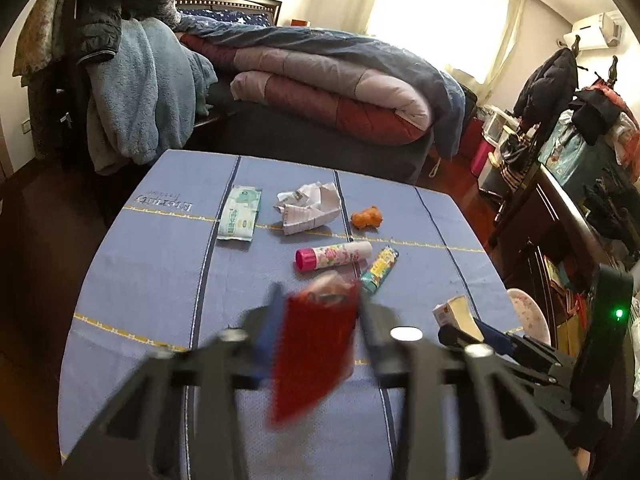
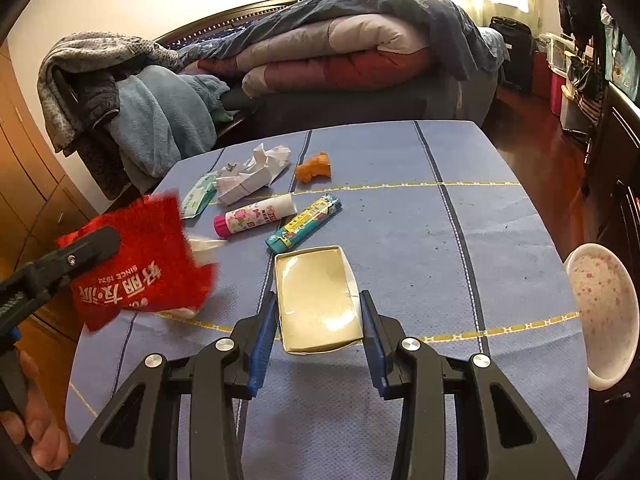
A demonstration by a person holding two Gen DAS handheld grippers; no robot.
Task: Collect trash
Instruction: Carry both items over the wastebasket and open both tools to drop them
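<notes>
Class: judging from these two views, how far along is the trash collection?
Done: nothing visibly binned. In hand: left gripper holds the red packet; right gripper holds the open box. Left on the table: crumpled paper, orange peel, glue stick, teal wrapper, wipes pack.

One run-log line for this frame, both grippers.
left gripper: shut on red wrapper, lifted | right gripper: shut on open paper box | crumpled paper, orange peel on table
</notes>
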